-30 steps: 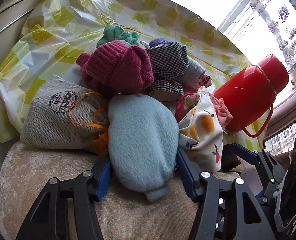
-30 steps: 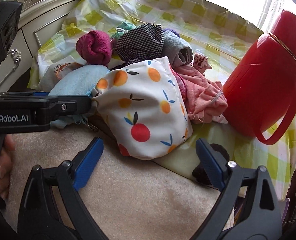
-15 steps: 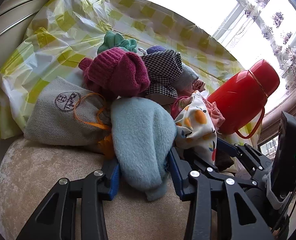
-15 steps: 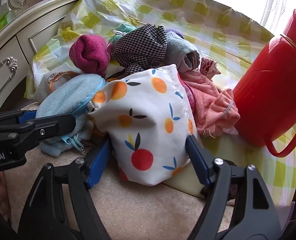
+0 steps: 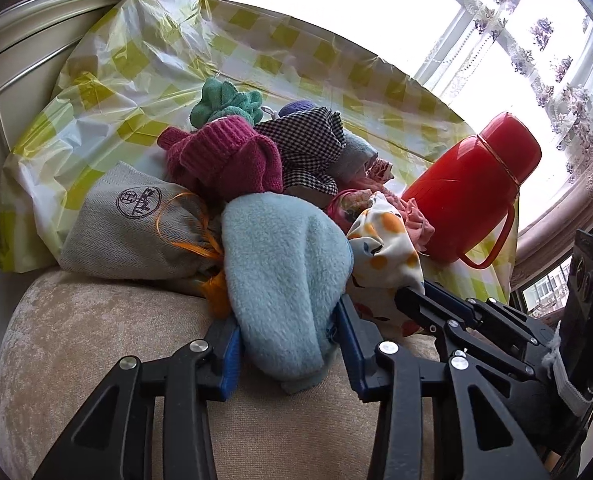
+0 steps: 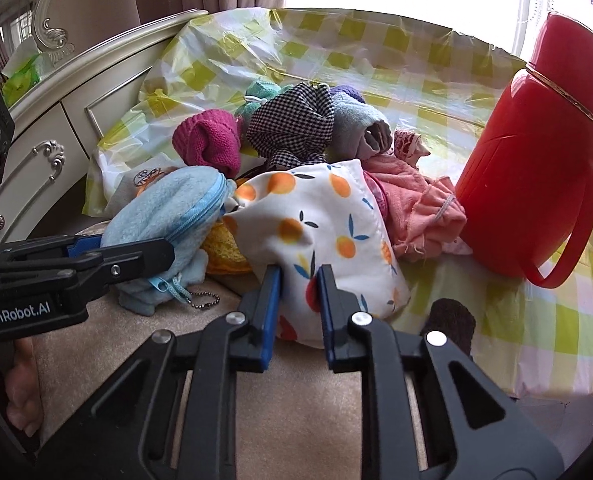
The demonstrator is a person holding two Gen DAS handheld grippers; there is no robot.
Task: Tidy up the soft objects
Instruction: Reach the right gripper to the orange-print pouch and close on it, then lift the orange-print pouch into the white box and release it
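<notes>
On the beige upholstered seat [image 6: 296, 420], at its far edge where a yellow-checked plastic sheet [image 5: 144, 64] is spread, a heap of soft things lies bunched together, seemingly gathered there for sorting. The red flask [image 6: 536, 152] is the biggest item and stands tilted at the right edge of the sheet, apart from the grasping; it touches only the pink cloth [image 6: 420, 208] beside it. A grey drawstring bag [image 5: 136, 224] lies at the left of the heap, next to the light blue fleece pouch [image 5: 284, 280], which hangs over the seat's near side. The fruit-print pouch [image 6: 328, 224] sits just right of it, both within easy reach, probably why they are taken first. Behind them lie a magenta knit piece [image 5: 224, 160], a checked cloth [image 5: 308, 140] and a small green cloth [image 5: 224, 100].

The left hand-held gripper [image 5: 288, 344] comes in low and level over the seat, its jaws closed against the sides of the blue fleece pouch's near end, squeezing it. The right hand-held gripper [image 6: 298, 304] lies alongside, pointing the same way, jaws narrowed to a slim gap that pinches a fold of the fruit-print pouch's lower edge. Both grips look ready for lifting the two pouches out of the pile.
</notes>
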